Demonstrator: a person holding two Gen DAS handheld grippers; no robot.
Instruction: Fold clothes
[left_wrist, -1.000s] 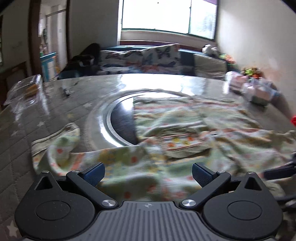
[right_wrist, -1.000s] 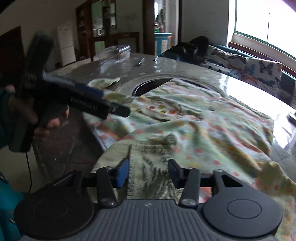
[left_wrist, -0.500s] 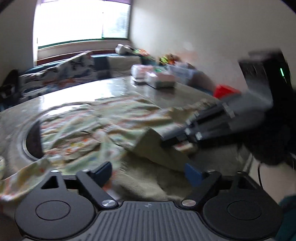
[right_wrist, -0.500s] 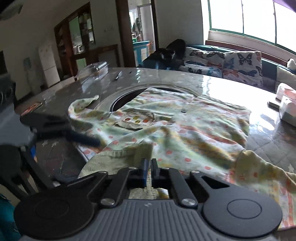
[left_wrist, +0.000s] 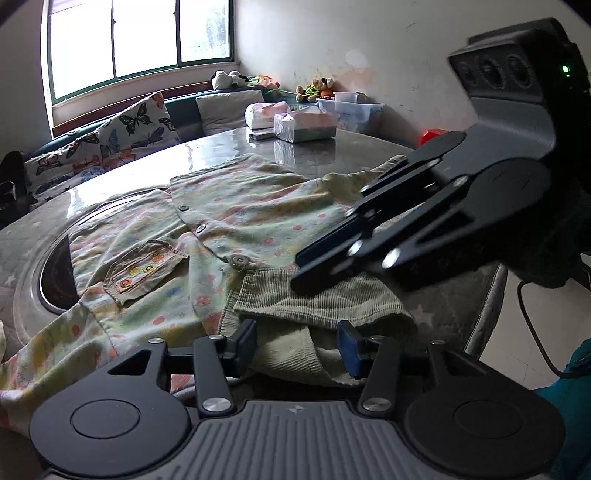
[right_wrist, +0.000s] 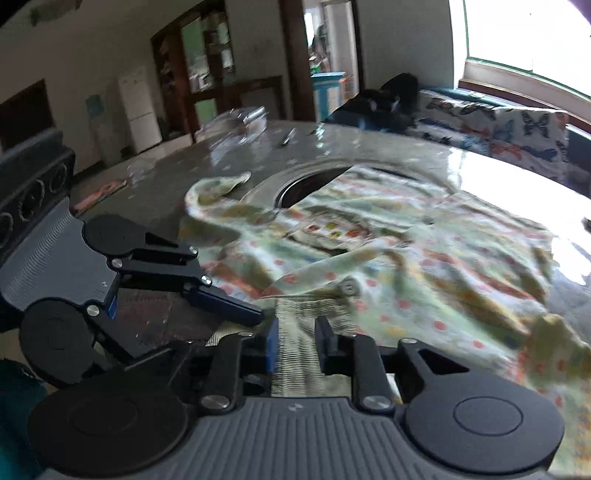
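Since a second ago the left tool has swung across from the sleeve side of the table to the near hem of the shirt, and it now sits just beside the right tool. Left tool: jaws closing, the green ribbed hem band lying between the blue pads, which do not yet press on it. Right tool: jaws opening after a full pinch half a second ago, ribbed band between its fingers; whether the pads touch the cloth cannot be told from the blurred right view.

Shirt: pale, flower-printed, buttoned, spread flat on the round table, partly covering the dark recess at the table's centre. Chest pocket faces up. One sleeve lies out to the far left in the right view.

Wrapped packs stand at the table's far edge, well apart from the shirt. Butterfly cushions line the bench under the window.
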